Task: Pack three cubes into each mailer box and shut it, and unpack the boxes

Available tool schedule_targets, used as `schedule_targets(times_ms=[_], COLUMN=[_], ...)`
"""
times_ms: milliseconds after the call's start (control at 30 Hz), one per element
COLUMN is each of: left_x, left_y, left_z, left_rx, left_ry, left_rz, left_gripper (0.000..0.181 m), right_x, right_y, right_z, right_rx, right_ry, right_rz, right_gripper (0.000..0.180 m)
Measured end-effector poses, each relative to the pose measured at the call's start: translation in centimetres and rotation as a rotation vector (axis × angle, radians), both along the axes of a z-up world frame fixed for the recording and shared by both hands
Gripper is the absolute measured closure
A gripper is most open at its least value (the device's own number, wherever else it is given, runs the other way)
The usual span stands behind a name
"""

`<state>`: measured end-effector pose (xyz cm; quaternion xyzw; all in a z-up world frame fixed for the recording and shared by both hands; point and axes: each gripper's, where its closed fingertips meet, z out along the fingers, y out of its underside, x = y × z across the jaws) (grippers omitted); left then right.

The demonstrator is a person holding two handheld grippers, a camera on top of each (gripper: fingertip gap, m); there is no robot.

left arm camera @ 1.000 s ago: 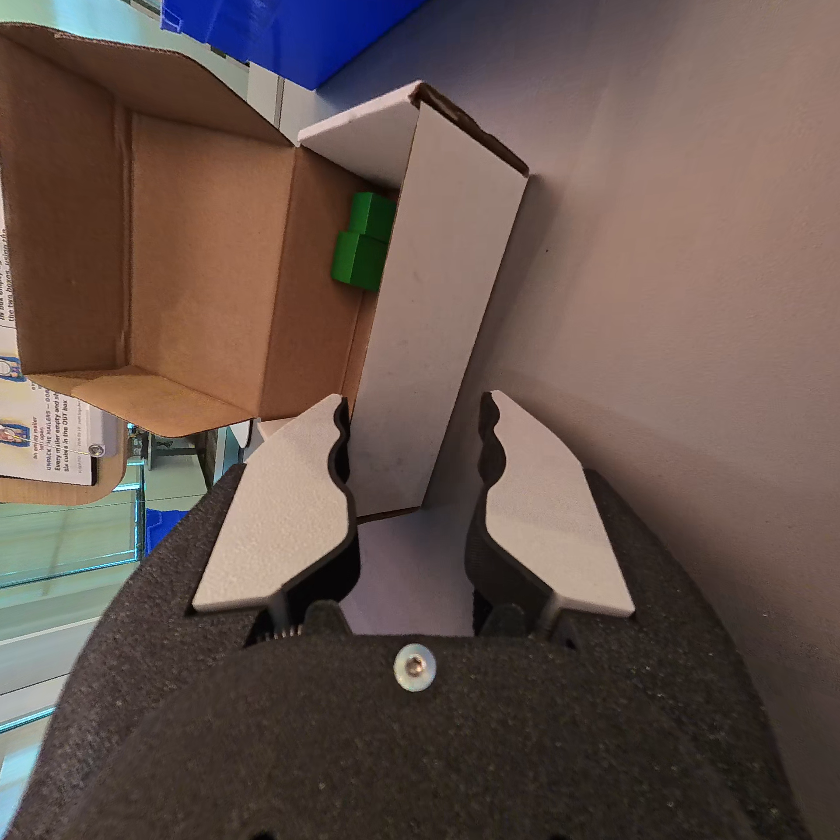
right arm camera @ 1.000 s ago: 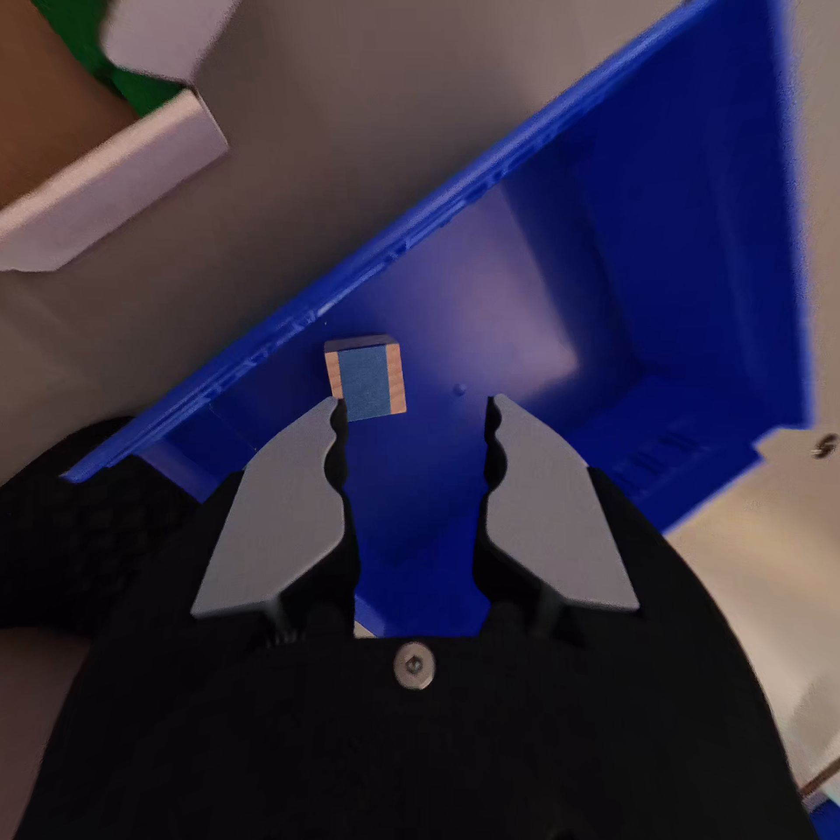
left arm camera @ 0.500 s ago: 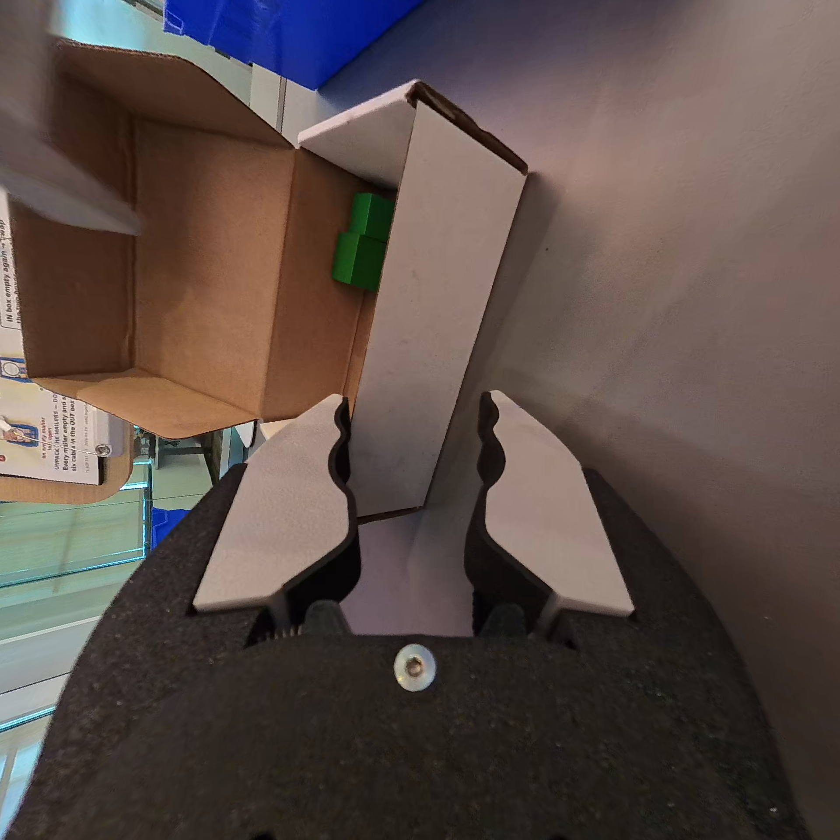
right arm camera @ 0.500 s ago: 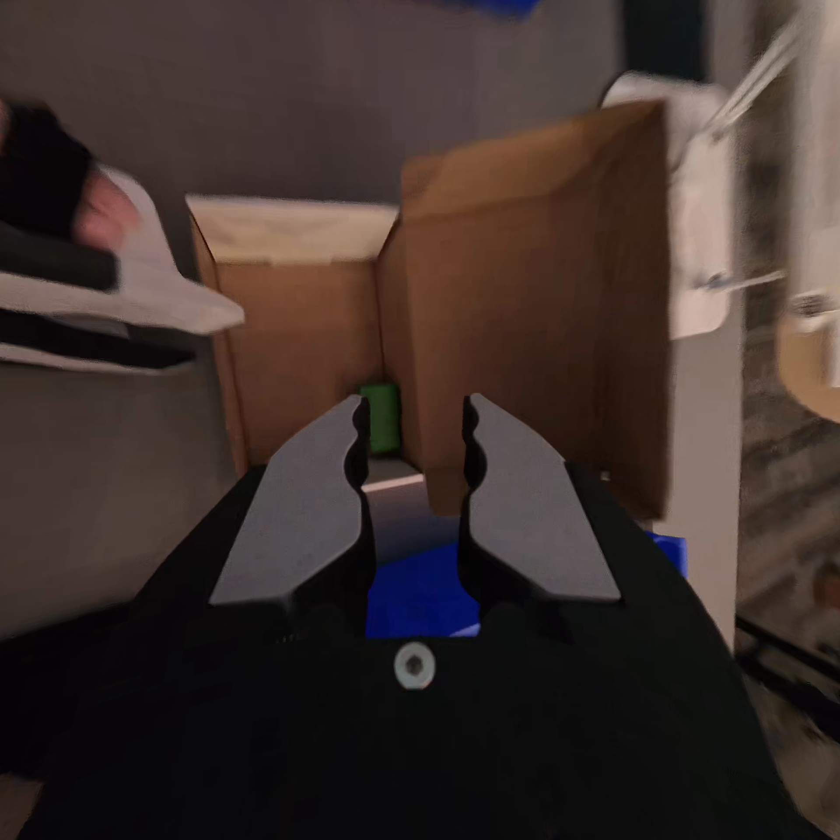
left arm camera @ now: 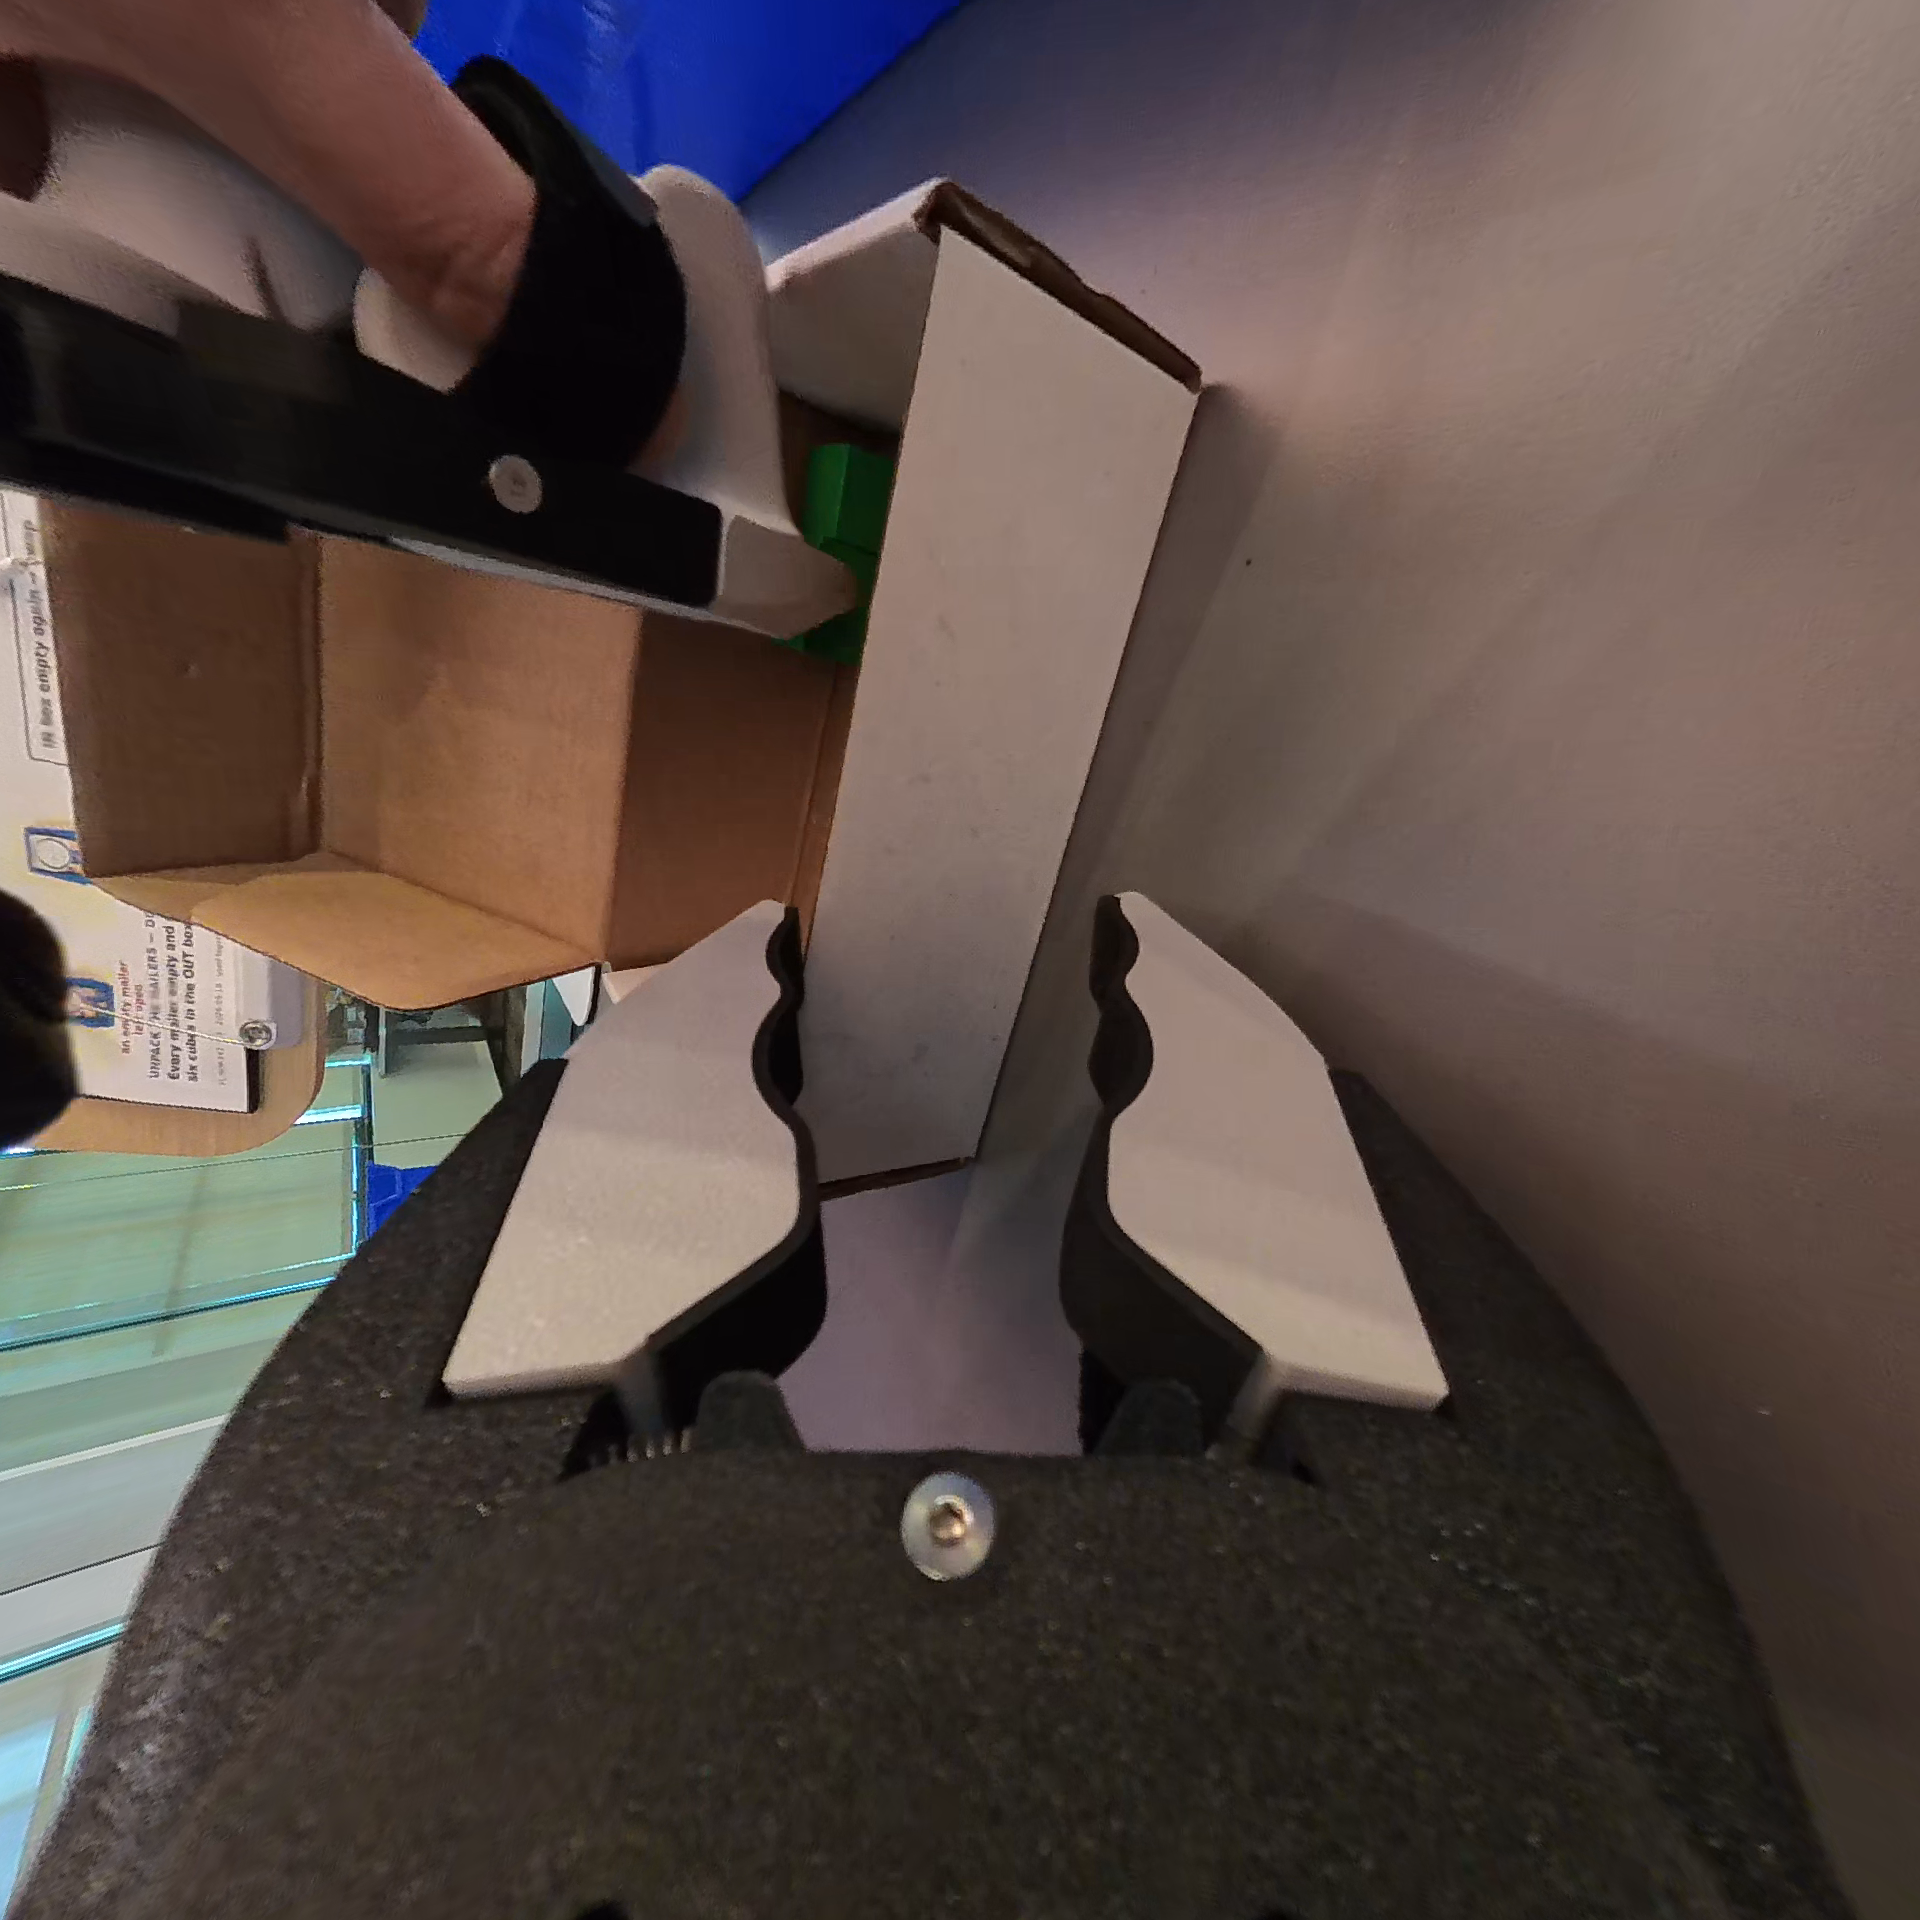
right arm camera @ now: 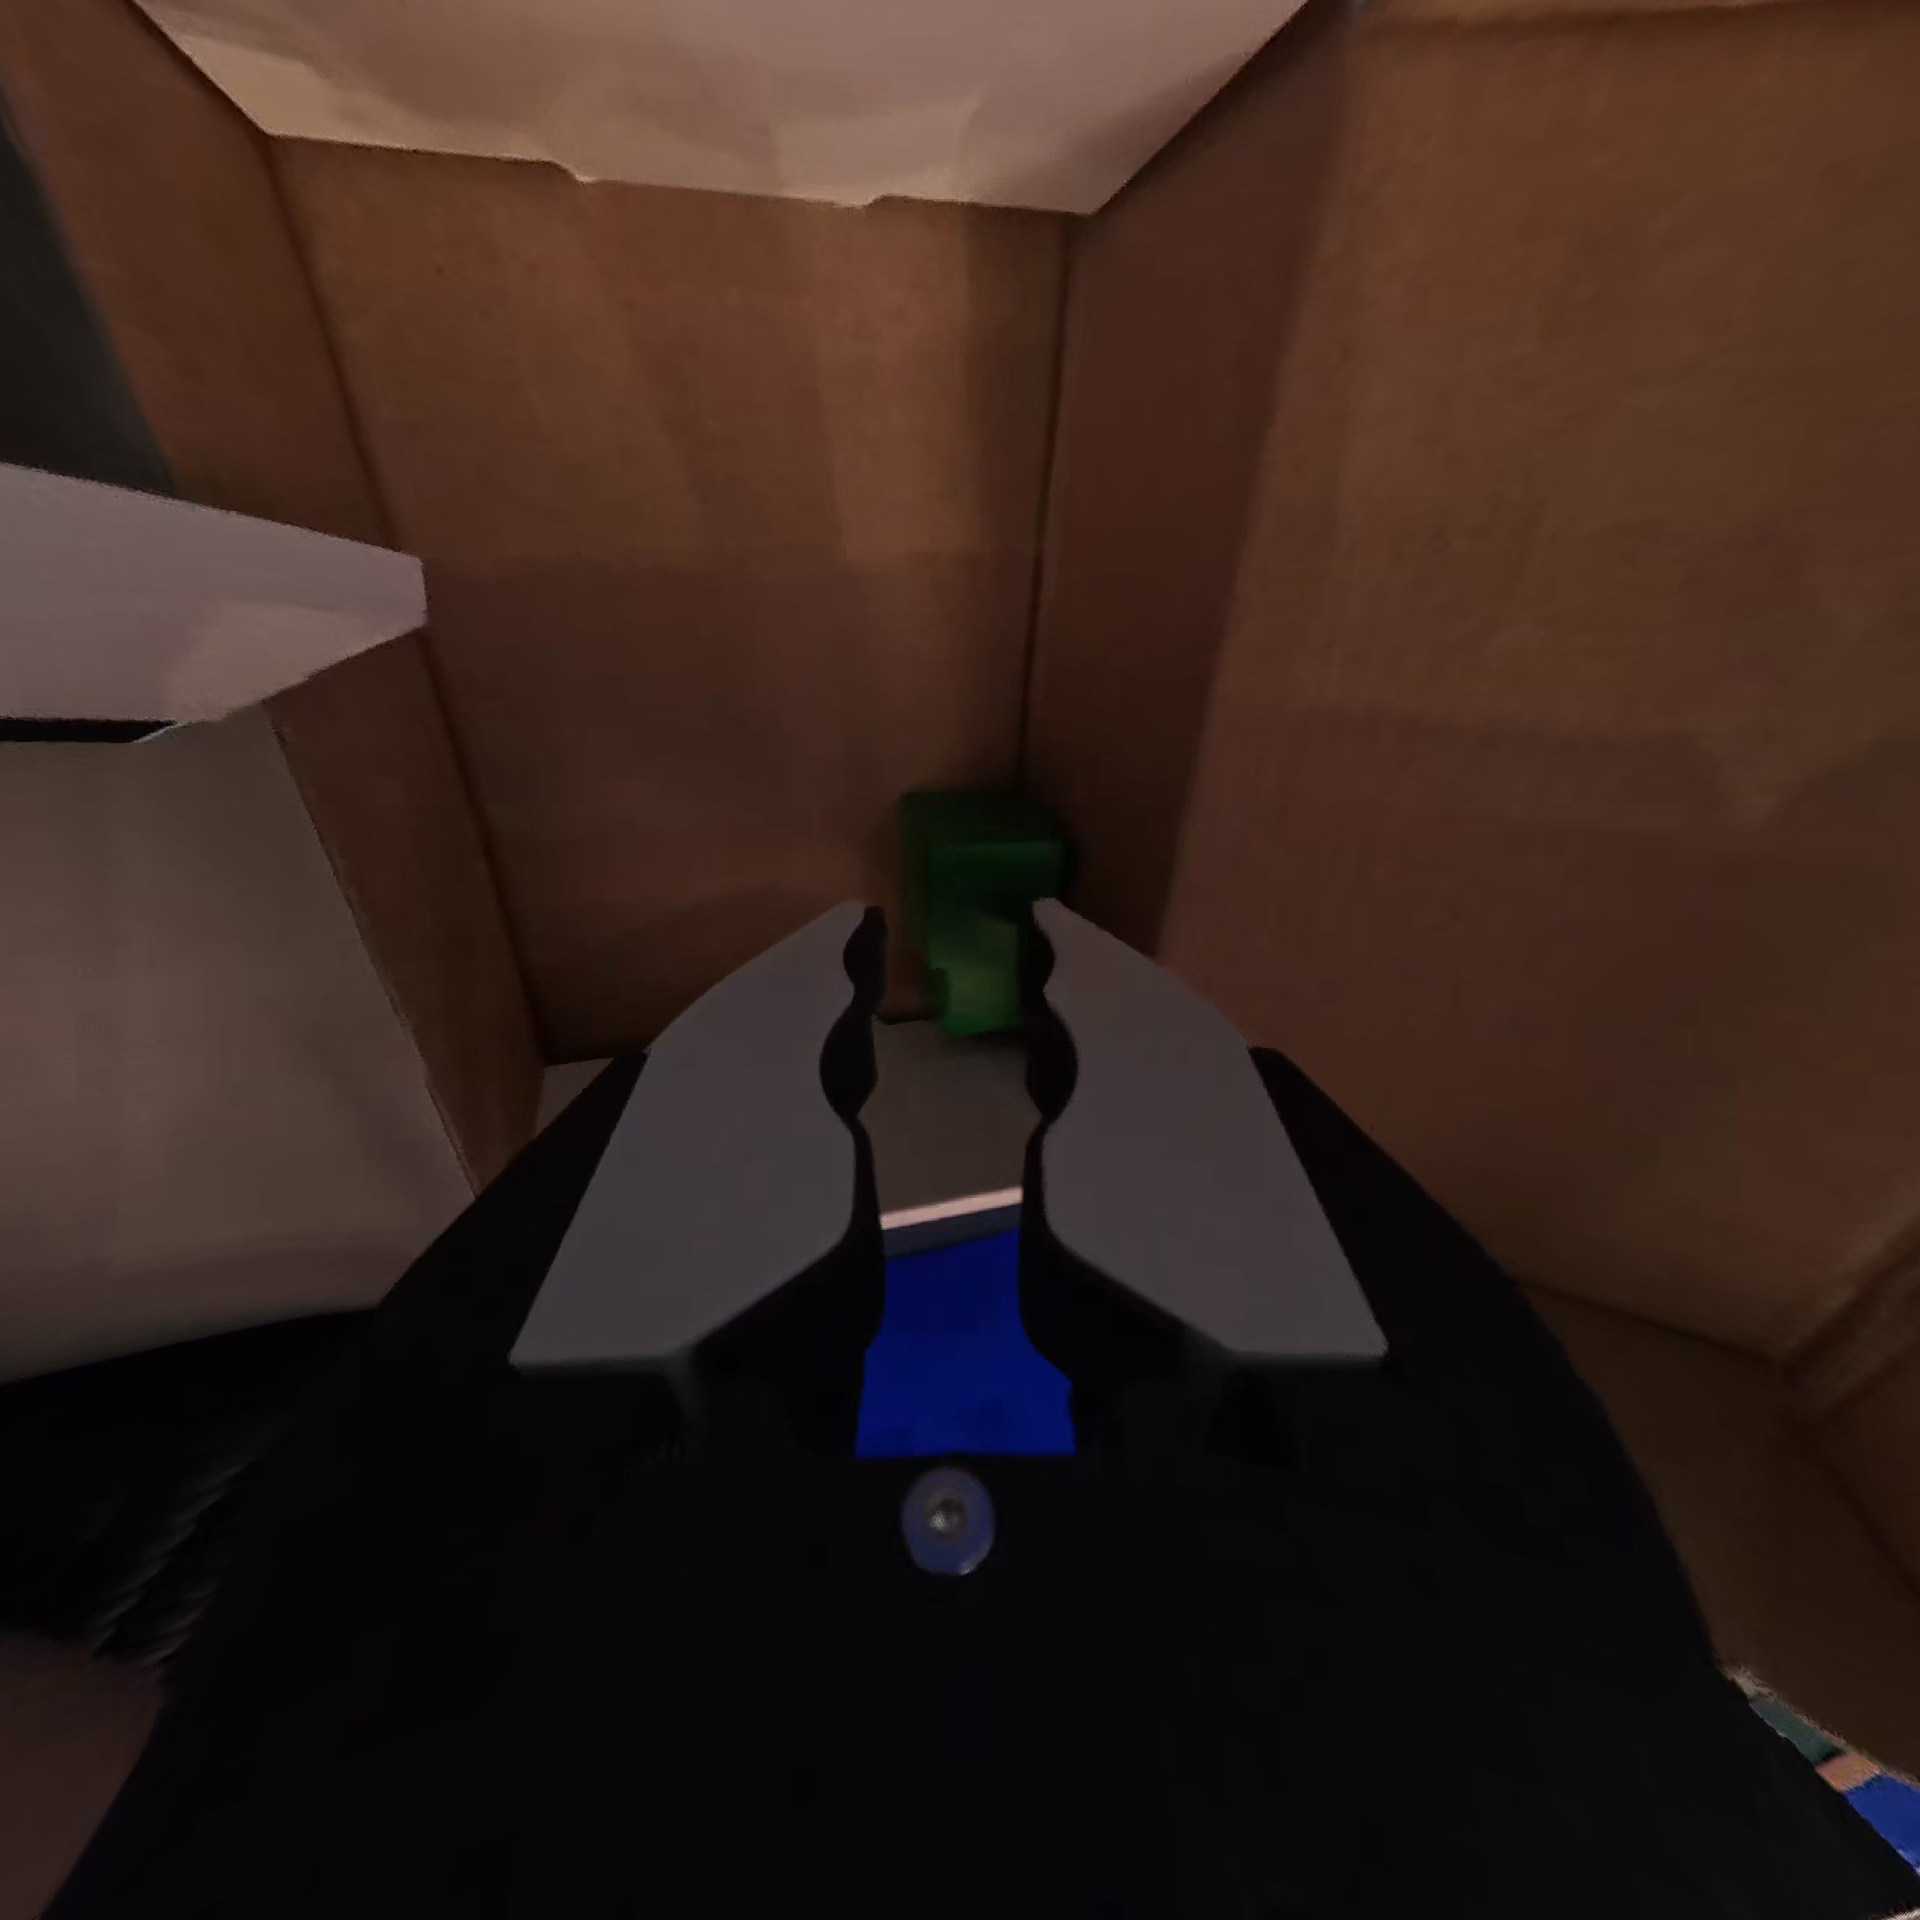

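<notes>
Grey bench [left arm camera: 1558,727] fills the right side of the left wrist view, with a blue bin [left arm camera: 707,73] at its far edge and glass panels blurred in the background. On the bench stands the open mailer box [left arm camera: 997,665], white on the outside and plain brown corrugated card within, its lid raised and its side flaps folded out. A white outer wall of the box runs between the fingers of the left claw [left arm camera: 945,914], whose jaws stand wide apart; one finger lies against the wall, the other clear of it. Beyond, a person's hand [left arm camera: 312,135] steers the right claw [left arm camera: 821,592] down into the box, its tip just at the green cubes [left arm camera: 847,488] tucked against the inside of the white wall. Seen from the right wrist view, the right claw [right arm camera: 956,914] has its jaws slightly parted, closing on nothing, aimed at the green cubes [right arm camera: 977,904]. They sit stacked in a far bottom corner of the mailer box [right arm camera: 1507,727], dark and glossy in the shade of the brown walls; how many cubes there are cannot be told.
</notes>
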<state>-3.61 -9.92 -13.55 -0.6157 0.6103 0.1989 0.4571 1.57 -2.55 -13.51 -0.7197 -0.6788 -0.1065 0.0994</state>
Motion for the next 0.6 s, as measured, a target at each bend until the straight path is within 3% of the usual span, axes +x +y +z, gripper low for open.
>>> schedule_targets(times_ms=[367,600], left_x=[0.0,0.0], left_y=[0.0,0.0], left_z=[0.0,0.0], left_rx=[0.004,0.004], left_ry=[0.002,0.005], left_rz=[-0.001,-0.002], left_gripper=[0.127,0.127], right_x=[-1.4,-1.4], right_y=[-1.8,-0.9], right_z=[0.1,-0.6], right_rx=[-0.060,-0.040], right_ry=[0.036,0.030], right_rz=[0.053,0.053], right_gripper=[0.153,0.141])
